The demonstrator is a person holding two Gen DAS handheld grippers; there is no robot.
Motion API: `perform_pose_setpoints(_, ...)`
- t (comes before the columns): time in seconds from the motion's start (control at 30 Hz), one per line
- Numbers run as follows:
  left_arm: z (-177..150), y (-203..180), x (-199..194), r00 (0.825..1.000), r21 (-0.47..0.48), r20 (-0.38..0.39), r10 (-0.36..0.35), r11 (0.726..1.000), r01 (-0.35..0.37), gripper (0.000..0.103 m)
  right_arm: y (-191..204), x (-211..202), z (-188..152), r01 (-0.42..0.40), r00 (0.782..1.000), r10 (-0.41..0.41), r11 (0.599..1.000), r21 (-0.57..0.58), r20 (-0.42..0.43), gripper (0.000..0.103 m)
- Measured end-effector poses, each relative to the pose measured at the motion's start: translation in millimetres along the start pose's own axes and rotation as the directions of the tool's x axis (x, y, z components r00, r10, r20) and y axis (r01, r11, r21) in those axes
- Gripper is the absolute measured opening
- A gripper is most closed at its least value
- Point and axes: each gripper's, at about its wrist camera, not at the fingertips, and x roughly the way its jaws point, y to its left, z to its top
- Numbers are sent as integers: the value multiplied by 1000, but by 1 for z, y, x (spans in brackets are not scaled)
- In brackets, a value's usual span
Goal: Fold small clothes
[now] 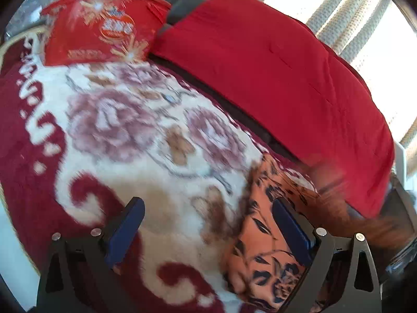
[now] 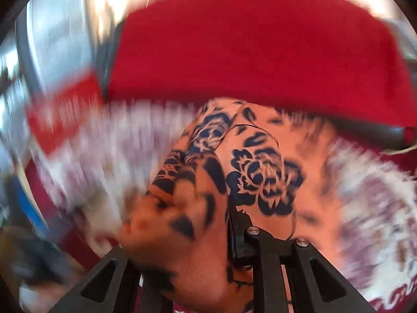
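Observation:
An orange garment with a dark blue flower print lies on a floral blanket. In the left wrist view my left gripper hangs open over the blanket. Its right blue pad rests against the garment's edge, and nothing is between the fingers. In the right wrist view the same garment is bunched up and lifted close to the camera. My right gripper is shut on its fabric, which drapes over and hides the left finger. Both views are motion-blurred.
A thick red folded quilt lies along the far side of the blanket, also in the right wrist view. A red printed bag sits at the far left. Striped curtains hang behind.

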Motion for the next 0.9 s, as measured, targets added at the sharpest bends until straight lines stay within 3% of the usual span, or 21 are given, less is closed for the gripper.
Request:
perform_pose_setpoints(0.03, 1, 1, 2, 1000, 3, -6, -8, 1000, 8, 98, 5, 20, -7, 6, 999, -7, 1000, -3, -52, 19)
perform_pose_setpoints(0.07, 1, 4, 0, 1000, 5, -10, -13, 1000, 13, 98, 12, 15, -6, 33, 999, -33, 999, -14, -15, 19)
perform_pose_setpoints(0.2, 7, 19, -6, 1000, 1, 15, -20, 1000, 20, 98, 17, -37, 22, 14, 995, -16, 1000, 16, 102, 18)
perform_pose_setpoints(0.33, 12, 40, -4, 999, -96, -13, -30, 995, 28, 98, 27, -60, 40, -13, 983, 5, 999, 46, 185, 18)
perform_pose_setpoints(0.4, 14, 44, -4, 999, -114, -10, -34, 993, 33, 98, 44, -30, 30, 9, 990, -8, 1000, 0, 139, 18)
perform_pose_setpoints(0.47, 15, 45, -3, 999, -111, -12, -37, 993, 36, 98, 56, 18, 10, 36, 999, -36, 999, -35, -11, 19)
perform_pose_setpoints(0.5, 15, 47, -3, 999, -108, -13, -40, 993, 38, 98, 57, 22, 3, 38, 999, -39, 998, -43, -21, 19)
perform_pose_setpoints(0.73, 19, 58, -4, 999, -142, -5, -43, 989, 42, 98, 60, -47, 14, -6, 987, 3, 1000, 15, 159, 19)
perform_pose_setpoints(0.8, 19, 55, -2, 999, -136, -7, -44, 990, 42, 98, 68, -25, 9, -6, 994, 8, 1000, -20, 109, 23)
perform_pose_setpoints(0.87, 18, 53, -1, 999, -123, -12, -45, 991, 43, 98, 74, 15, -12, 17, 1000, -19, 997, -71, -14, 26)
perform_pose_setpoints(0.9, 18, 53, -2, 999, -116, -12, -45, 992, 43, 98, 77, 12, -18, 21, 999, -18, 995, -98, 27, 29)
